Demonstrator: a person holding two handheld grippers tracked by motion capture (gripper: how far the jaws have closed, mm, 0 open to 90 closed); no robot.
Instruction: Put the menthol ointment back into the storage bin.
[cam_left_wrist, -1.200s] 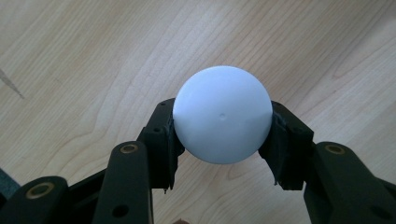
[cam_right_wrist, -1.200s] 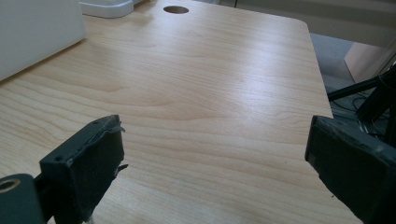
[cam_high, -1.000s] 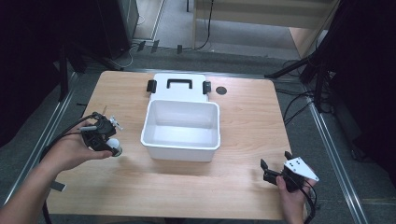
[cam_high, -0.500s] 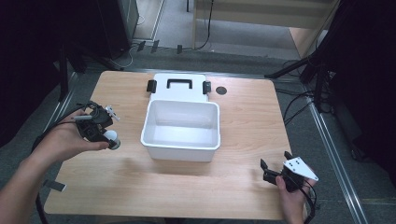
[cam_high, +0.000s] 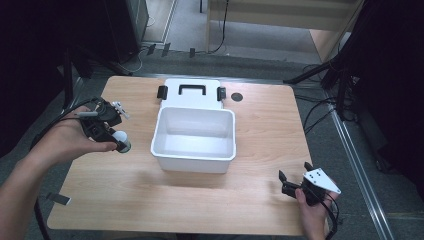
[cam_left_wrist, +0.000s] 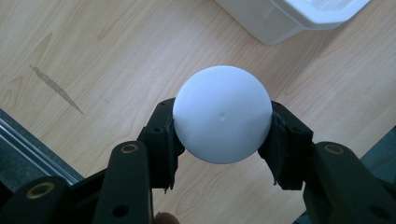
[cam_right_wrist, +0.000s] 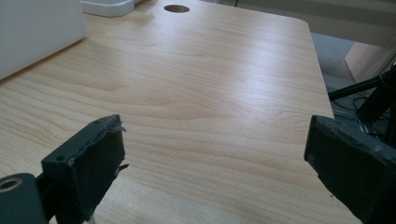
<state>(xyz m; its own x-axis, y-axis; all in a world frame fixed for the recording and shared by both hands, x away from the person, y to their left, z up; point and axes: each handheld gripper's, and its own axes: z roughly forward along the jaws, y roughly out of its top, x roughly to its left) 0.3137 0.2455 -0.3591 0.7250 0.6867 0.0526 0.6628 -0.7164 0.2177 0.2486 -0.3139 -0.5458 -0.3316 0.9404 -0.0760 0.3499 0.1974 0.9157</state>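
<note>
Here, in the high view, your left gripper sits at about nine o'clock on the wooden table, pinching a white ball just beside the left wall of the white plastic bin, apart from it. The bin stands open at the table's centre; its white lid, with a black handle and two black latches, lies flat at twelve o'clock, touching the bin's far rim. A dark round hole in the tabletop lies at one o'clock, just beside the lid. Your right gripper rests at about five o'clock near the table's front edge, jaws spread, well apart from the bin.

In the left gripper view, the left gripper has its two black jaws pressed onto opposite sides of the white ball, which is smooth, with a tiny dimple and no readable print. The bin's corner shows at one o'clock, above the wood.

In the right gripper view, the right gripper has its jaws standing wide apart, with bare table between them. The bin's wall is at ten o'clock, the lid's corner at eleven, and the hole at twelve. You'll find no brand, label or writing on anything here.
</note>
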